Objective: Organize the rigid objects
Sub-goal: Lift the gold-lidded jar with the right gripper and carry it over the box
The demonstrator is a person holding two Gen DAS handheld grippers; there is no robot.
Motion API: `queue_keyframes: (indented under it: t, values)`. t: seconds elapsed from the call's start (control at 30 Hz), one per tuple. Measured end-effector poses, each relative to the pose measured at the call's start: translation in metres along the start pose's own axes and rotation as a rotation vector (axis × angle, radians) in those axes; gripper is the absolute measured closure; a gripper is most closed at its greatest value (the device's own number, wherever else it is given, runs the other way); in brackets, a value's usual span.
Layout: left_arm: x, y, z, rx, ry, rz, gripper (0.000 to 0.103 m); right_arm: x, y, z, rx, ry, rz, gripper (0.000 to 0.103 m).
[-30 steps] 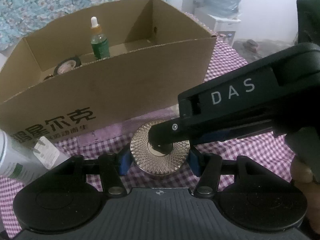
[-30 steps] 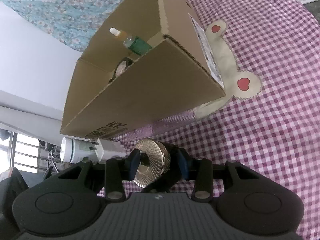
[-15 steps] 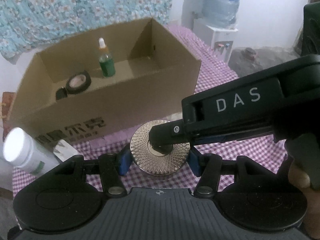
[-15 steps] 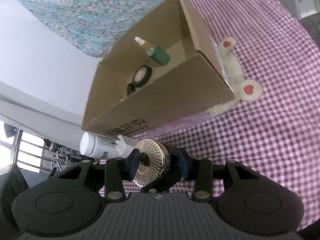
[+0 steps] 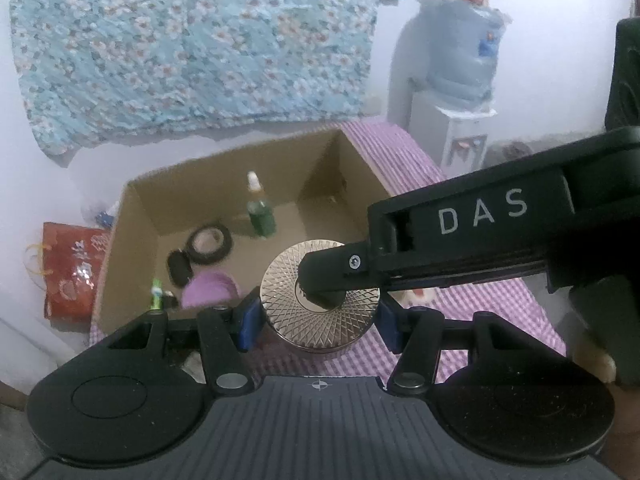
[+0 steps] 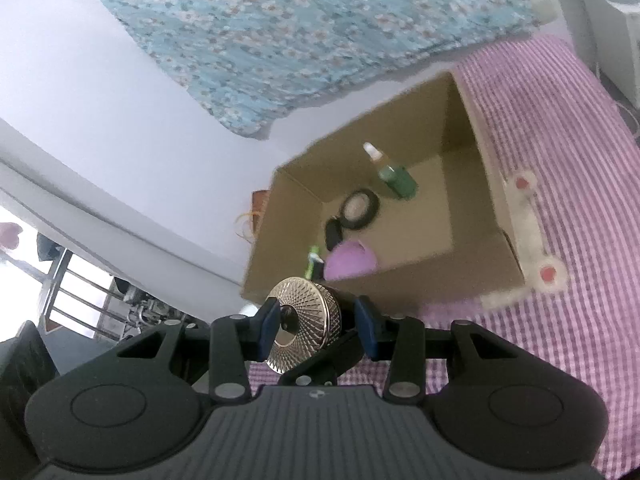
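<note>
Gold jar (image 5: 320,300), a round metal thing with an engraved lid, sits pinched between my left gripper (image 5: 319,315)'s blue pads, which press its two sides. In the left wrist view my right gripper (image 5: 326,280) reaches in from the right, its black finger lying across the lid's centre. I hold the jar in the air, in front of the near wall of a cardboard box (image 5: 132,216) that stands on a purple checked tablecloth (image 5: 404,156). Inside the box a green dropper bottle (image 5: 260,212) stands upright near the back wall, a black tape roll (image 5: 210,242) lies flat to its left, a small black item (image 5: 179,266) lies just beside the roll, a purple round thing (image 5: 210,292) rests near the front wall, and a small green-and-white item (image 5: 157,294) lies at the front left corner. A red bag (image 5: 72,268) sits outside the box on the left.

From the right wrist view, the jar shows edge-on, tilted, with my right gripper's pads clamped on its top and bottom faces. Beyond it the open box holds the same dropper bottle, tape roll, black item and purple thing. A pale fabric applique with red hearts (image 6: 528,232) lies on the tablecloth touching the box's right wall.
</note>
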State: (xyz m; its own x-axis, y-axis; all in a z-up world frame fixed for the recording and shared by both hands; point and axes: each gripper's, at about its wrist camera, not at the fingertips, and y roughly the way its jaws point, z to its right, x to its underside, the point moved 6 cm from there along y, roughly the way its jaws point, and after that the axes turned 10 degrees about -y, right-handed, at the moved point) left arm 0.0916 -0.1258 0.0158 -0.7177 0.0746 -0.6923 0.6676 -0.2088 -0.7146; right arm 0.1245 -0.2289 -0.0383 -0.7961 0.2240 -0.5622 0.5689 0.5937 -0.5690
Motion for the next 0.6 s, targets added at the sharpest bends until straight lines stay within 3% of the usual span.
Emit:
queue_keyframes:
  t: [0.23,0.6]
  values:
    - [-0.038,0.016,-0.01,-0.017,-0.047,0.016,0.047,-0.047,0.01,-0.011,-0.015,-0.052,-0.019,0.059]
    - [-0.071,0.104,-0.034,0.024,-0.227,-0.146,0.047,-0.104,0.079,0.031,0.049,-0.074,-0.2,0.059]
